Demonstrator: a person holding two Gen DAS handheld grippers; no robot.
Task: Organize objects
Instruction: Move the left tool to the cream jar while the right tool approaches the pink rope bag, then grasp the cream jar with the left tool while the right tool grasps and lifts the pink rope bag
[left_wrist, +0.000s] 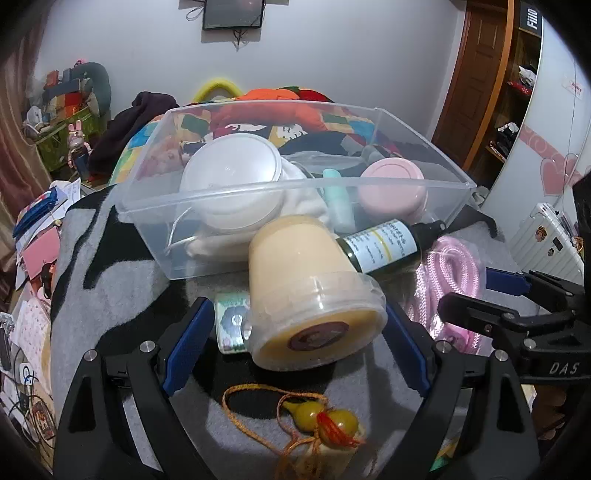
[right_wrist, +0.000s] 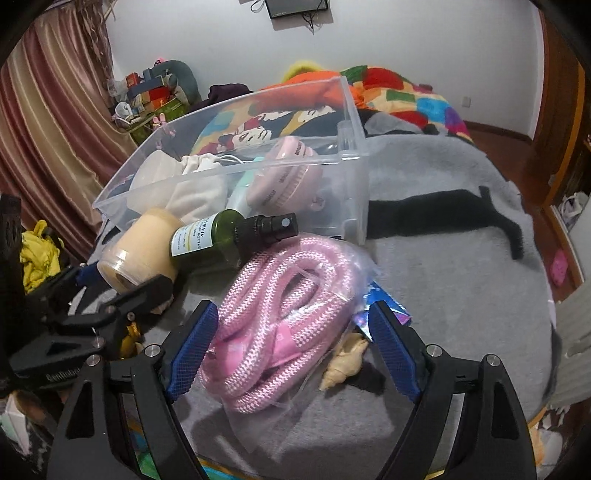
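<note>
left claw (left_wrist: 295, 332) open astride cream jar (left_wrist: 310, 291) | right claw (right_wrist: 291, 347) open astride bagged pink rope (right_wrist: 280, 317)

Both views are evenly and softly lit by indoor light from above, with a cool, slightly bluish cast. The far white wall (left_wrist: 332, 55) is the brightest area. Shadows are soft: dark patches lie under the cream jar (left_wrist: 310, 291) and under the bagged pink rope (right_wrist: 284, 314) on the grey blanket (right_wrist: 461, 295). Faint sheen shows on the clear plastic bin (left_wrist: 288, 192) and the rope's bag. Fisheye distortion bends the room strongly toward the edges, and the corners fall to black. Focus is fair, with mild softness and grain.
</note>
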